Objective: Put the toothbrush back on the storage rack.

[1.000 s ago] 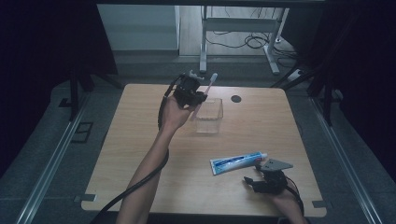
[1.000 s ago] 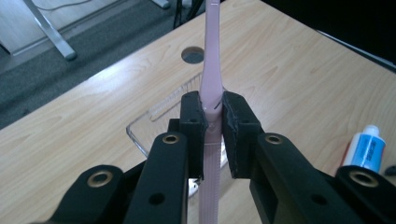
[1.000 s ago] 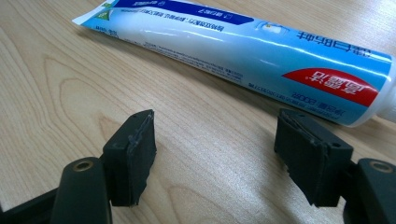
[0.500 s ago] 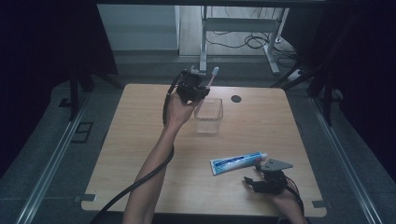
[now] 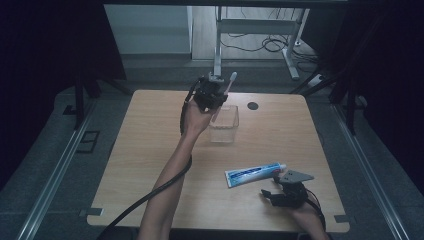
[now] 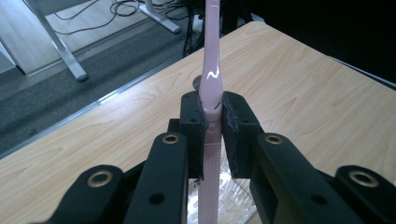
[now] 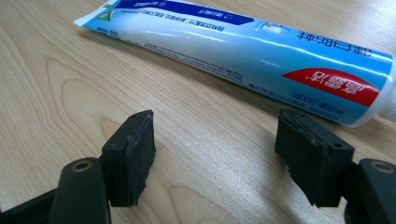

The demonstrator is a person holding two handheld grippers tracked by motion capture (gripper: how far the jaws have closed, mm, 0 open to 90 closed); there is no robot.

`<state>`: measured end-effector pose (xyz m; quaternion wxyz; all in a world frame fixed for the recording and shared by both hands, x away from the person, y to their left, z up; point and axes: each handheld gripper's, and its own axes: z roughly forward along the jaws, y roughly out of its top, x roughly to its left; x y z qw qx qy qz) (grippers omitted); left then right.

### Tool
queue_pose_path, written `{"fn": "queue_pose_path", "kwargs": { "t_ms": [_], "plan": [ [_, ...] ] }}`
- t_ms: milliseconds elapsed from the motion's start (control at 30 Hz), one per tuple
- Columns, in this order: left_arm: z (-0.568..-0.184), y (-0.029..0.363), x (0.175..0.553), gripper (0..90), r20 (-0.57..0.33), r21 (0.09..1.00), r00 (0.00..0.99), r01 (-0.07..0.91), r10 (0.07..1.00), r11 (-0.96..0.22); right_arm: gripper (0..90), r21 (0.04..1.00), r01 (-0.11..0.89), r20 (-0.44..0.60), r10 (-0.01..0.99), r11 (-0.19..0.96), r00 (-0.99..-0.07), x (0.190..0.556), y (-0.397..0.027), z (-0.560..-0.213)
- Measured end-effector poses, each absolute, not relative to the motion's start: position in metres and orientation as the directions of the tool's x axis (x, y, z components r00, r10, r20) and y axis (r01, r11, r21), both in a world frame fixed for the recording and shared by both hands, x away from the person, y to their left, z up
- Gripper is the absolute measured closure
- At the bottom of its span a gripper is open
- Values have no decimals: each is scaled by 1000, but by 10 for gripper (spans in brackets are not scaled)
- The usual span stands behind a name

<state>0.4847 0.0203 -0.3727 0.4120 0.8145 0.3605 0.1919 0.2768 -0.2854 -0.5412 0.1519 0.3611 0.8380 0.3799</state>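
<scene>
High view: left gripper (image 5: pixel 216 95) raised over cup (image 5: pixel 223 125), clamping toothbrush (image 6: pixel 209 79); right gripper (image 5: pixel 274 192) agape, empty.

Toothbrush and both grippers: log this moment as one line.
left gripper: shut on pink toothbrush, above clear container | right gripper: open, beside toothpaste tube | table

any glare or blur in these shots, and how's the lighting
High view: dim, dark surround, clear container hard to read. Left gripper view: sharp, a glare streak on the pink toothbrush in the left hand-held gripper. Right gripper view: toothpaste tube shows soft sheen, near jaws slightly soft.
</scene>
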Motion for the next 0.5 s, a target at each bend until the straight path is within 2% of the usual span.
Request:
{"fn": "queue_pose_path", "kwargs": {
  "t_ms": [500],
  "plan": [
    [-398, 12, 489, 792, 29, 797, 667, 434, 744, -420, 278, 746, 489, 18, 720, 453, -694, 277, -285, -541]
  ]
}}
